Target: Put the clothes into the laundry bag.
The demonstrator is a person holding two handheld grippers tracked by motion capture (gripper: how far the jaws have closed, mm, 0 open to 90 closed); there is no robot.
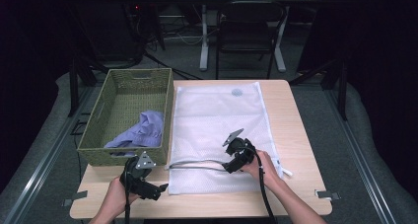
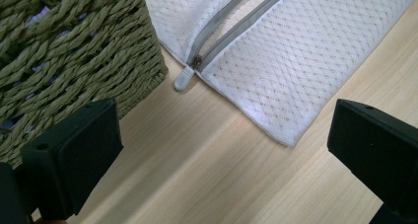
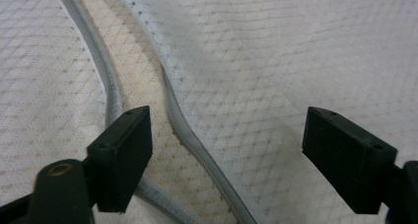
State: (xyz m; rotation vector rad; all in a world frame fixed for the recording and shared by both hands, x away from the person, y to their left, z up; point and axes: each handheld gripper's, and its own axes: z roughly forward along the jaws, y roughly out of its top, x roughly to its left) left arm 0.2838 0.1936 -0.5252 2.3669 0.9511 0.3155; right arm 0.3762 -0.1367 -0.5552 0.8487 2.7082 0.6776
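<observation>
A pale wood counter [image 1: 296, 135] stands in a dark room; the white mesh bag [image 1: 217, 130] lies flat, unzipped. Both tongs [image 1: 162, 188] [image 1: 227, 166] gape, empty.

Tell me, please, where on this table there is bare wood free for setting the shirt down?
Bare table runs right of the mesh bag, and along the near edge below the bag. The left side is crowded by the basket holding the purple shirt.

High view overhead, gripper views close, sharing mesh bag [image 1: 217, 135]
</observation>
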